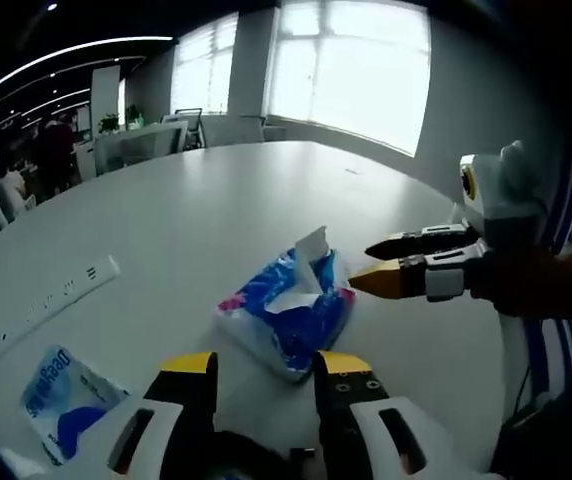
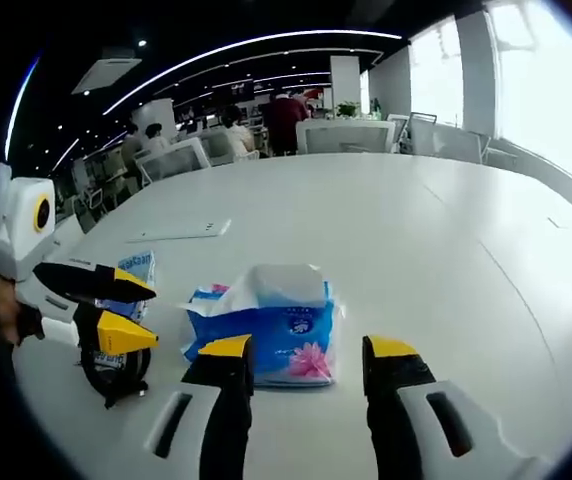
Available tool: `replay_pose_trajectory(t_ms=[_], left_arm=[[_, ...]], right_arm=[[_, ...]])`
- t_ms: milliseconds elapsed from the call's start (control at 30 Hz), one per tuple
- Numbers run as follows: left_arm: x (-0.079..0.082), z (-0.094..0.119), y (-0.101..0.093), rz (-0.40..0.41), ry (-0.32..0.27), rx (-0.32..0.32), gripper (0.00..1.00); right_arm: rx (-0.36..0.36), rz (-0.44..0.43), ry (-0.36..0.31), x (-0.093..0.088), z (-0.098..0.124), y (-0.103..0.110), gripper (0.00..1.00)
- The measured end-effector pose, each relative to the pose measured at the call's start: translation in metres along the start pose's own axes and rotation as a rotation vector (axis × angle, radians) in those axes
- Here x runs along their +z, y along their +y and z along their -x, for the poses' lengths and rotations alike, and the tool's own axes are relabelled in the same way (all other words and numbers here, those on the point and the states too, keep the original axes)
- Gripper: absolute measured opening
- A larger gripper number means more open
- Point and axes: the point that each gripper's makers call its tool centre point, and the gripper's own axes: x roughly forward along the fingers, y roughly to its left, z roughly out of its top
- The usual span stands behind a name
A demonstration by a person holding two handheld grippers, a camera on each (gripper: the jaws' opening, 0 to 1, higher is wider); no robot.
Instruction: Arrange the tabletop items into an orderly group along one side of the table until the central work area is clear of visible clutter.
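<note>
Both pairs of fingers stand spread with nothing between them. The left gripper [image 1: 264,365] hovers just short of the blue tissue pack [image 1: 288,312], its yellow-tipped jaws framing the pack's near end. The right gripper [image 2: 309,352] faces the same pack [image 2: 266,332] from the other side, jaws wide, tips just off it. The pack lies out in the middle of the white table [image 1: 216,210], tissue poking up from its slit. A smaller wipes packet [image 1: 61,400] sits near the table's edge, and a power strip [image 1: 51,298] lies further along. I'd judge the approach is in hand; next comes closing on the pack and carrying it edgeward.
</note>
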Motion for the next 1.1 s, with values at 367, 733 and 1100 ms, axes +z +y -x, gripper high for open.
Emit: replay_pose_trajectory(t_ms=[367, 733, 1100], left_arm=[[-0.027, 0.042, 0.02, 0.052, 0.04, 0.062, 0.52], [-0.067, 0.076, 0.042, 0.092, 0.095, 0.137, 0.54], [-0.094, 0.088, 0.06, 0.179, 0.13, 0.171, 0.46]], right_arm=[[0.063, -0.029, 0.047, -0.019, 0.015, 0.035, 0.57], [0.156, -0.044, 0.073, -0.033, 0.014, 0.085, 0.54], [0.265, -0.044, 0.115, -0.041, 0.006, 0.132, 0.42]])
